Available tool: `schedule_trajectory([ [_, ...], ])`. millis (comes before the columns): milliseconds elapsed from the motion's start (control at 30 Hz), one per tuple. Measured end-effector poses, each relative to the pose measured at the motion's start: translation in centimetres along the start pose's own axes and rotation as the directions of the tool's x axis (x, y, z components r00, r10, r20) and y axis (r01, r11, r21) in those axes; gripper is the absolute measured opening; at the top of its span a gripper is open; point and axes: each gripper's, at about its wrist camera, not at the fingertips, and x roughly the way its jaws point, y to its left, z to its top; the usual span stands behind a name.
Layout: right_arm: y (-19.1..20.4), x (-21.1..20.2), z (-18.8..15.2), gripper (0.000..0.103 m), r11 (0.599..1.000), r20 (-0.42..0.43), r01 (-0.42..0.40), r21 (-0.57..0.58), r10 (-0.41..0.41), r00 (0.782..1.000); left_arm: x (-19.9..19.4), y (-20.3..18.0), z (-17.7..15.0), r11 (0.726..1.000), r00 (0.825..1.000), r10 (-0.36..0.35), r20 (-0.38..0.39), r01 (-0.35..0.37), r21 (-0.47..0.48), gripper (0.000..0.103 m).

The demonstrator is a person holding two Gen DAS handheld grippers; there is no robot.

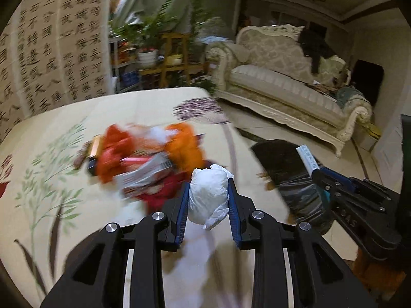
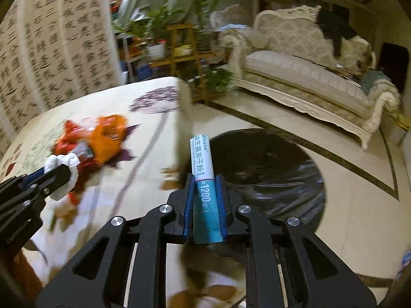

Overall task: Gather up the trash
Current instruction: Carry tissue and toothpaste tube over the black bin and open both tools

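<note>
The jaws of the left gripper [image 1: 208, 192] are closed against a crumpled white wad [image 1: 209, 197], which is pinched between the blue pads and bulges out past their tips; the jaws of the right gripper [image 2: 204, 200] are drawn in narrow and clamped on a slim sachet [image 2: 203, 179] that stands up between them. No earlier picture is given for comparison. On the sachet, white at the top and teal below, "1200" is printed large and a line of Chinese characters can be read near the top; the smaller print is too fine to make out. A black bin bag [image 2: 269, 177] is seen on the tiled floor: the sachet is held just beside its near rim, while the wad is held well to the left of the bag, over the edge of a table [image 1: 64, 118] covered with a flowered cloth. A pile of trash [image 1: 143, 159] lies on the table farther left of the bag; it is smeared by motion, so only orange and red wrappers and a grey box with a barcode can be told apart. Behind the bag a cream sofa [image 1: 287, 84] is seen, and a screen [image 1: 51, 38] covered in calligraphy stands beyond the table. The bag's contents are lost in glare and shadow.
</note>
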Motion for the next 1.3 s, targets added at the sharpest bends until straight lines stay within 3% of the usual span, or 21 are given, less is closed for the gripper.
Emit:
schedule_trajectory([
  [267, -4.7, 1.7, 0.2, 0.016, 0.997, 0.005, 0.056, 0.060, -0.057, 0.998, 3.2, -5.4, 1.5, 0.996, 0.999, -0.053, 0.002, 0.053, 0.075, 0.029],
  [533, -7.5, 3.4, 0.2, 0.016, 0.992, -0.007, 0.076, 0.099, -0.076, 0.997, 7.3, -8.5, 1.9, 0.994, 0.998, -0.050, -0.045, 0.054, 0.093, 0.029],
  [833, -9.7, 5.1, -0.4, 0.017, 0.986, -0.050, 0.088, 0.141, -0.081, 0.995, 9.2, -11.1, 1.7, 0.990, 0.994, -0.053, -0.094, 0.065, 0.128, 0.030],
  [933, -10.0, 5.1, -0.5, 0.027, 0.984, -0.052, 0.089, 0.155, -0.082, 0.995, 9.3, -11.3, 1.7, 0.989, 0.994, -0.053, -0.097, 0.065, 0.134, 0.038],
  [1000, -10.2, 5.0, -0.4, 0.027, 0.982, -0.049, 0.099, 0.161, -0.092, 0.995, 9.1, -11.3, 1.7, 0.989, 0.995, -0.047, -0.092, 0.059, 0.134, 0.049],
  [1200, -10.4, 4.1, -0.3, 0.029, 0.979, -0.036, 0.115, 0.171, -0.110, 0.993, 8.7, -11.0, 1.9, 0.992, 0.997, -0.037, -0.074, 0.046, 0.118, 0.061],
  [1300, -10.2, 3.7, -0.1, 0.037, 0.978, -0.029, 0.117, 0.172, -0.114, 0.993, 8.2, -10.6, 2.0, 0.993, 0.997, -0.032, -0.068, 0.039, 0.110, 0.065],
])
